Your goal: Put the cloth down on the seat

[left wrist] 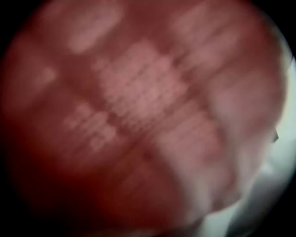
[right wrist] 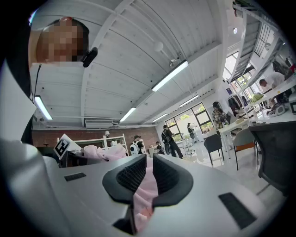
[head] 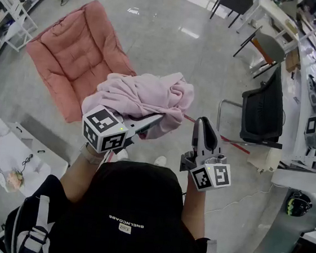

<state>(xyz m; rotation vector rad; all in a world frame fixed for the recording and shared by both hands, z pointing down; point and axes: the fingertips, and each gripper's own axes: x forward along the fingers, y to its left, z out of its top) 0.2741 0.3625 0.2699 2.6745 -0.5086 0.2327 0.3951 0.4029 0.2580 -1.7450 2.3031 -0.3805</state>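
Note:
A crumpled pale pink cloth hangs in the air in front of me, bunched over the front of my left gripper. That gripper's jaws are buried in the fabric, and the left gripper view is filled by blurred pink cloth. My right gripper points up at the cloth's lower right edge. In its own view the right gripper is shut on a fold of the cloth. The seat, a salmon-pink cushioned floor chair, lies on the floor ahead and to the left.
A black chair with a metal frame stands to the right, with desks and cables beyond it. A low white table sits at my left and white shelving at the far left. People stand far off by the windows.

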